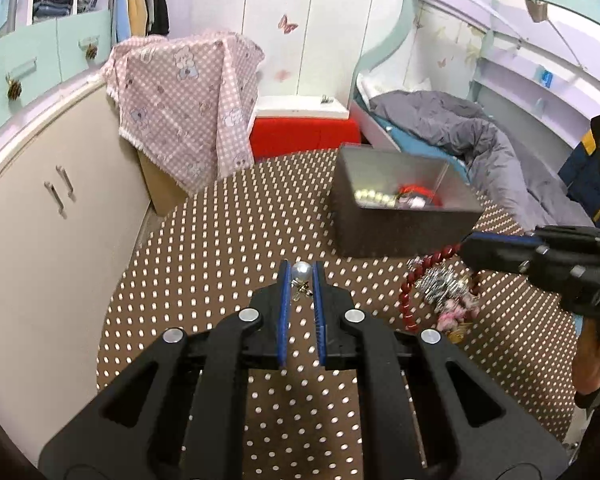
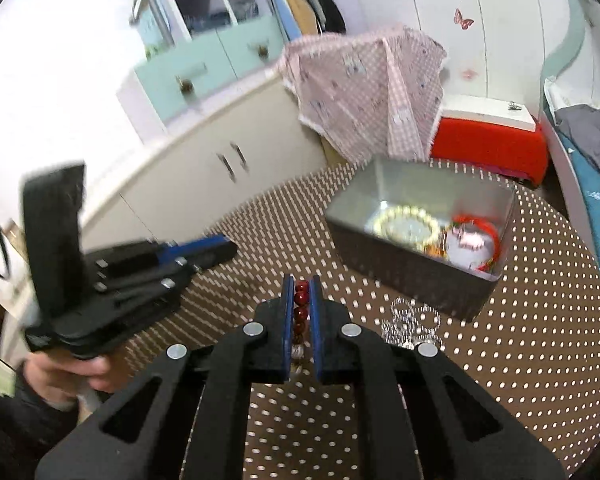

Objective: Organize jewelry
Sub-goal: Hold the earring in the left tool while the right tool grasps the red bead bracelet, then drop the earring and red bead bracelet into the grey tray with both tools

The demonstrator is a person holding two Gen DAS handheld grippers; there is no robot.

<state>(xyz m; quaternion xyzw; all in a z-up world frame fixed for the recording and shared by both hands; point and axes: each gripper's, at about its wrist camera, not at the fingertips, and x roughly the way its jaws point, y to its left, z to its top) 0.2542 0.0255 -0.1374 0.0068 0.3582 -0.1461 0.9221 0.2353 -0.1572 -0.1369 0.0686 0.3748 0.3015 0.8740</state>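
Observation:
My left gripper (image 1: 301,271) is shut on a pearl earring (image 1: 301,272) and holds it above the brown dotted table (image 1: 228,240). My right gripper (image 2: 301,285) is shut on a dark red bead bracelet (image 2: 300,312). In the left wrist view that bracelet (image 1: 410,288) hangs from the right gripper (image 1: 466,246) over a pile of silver and pink jewelry (image 1: 448,292). A grey tin box (image 1: 396,208) stands behind, holding a pale bead bracelet (image 2: 406,226) and a red bracelet (image 2: 486,236). The left gripper also shows, blurred, in the right wrist view (image 2: 224,246).
A silver chain piece (image 2: 414,322) lies by the box (image 2: 420,256). A pink checked cloth (image 1: 184,108) drapes a box beyond the table. A red and white chest (image 1: 304,124), cream cabinets (image 1: 48,216) and a bed with a grey duvet (image 1: 460,128) surround the table.

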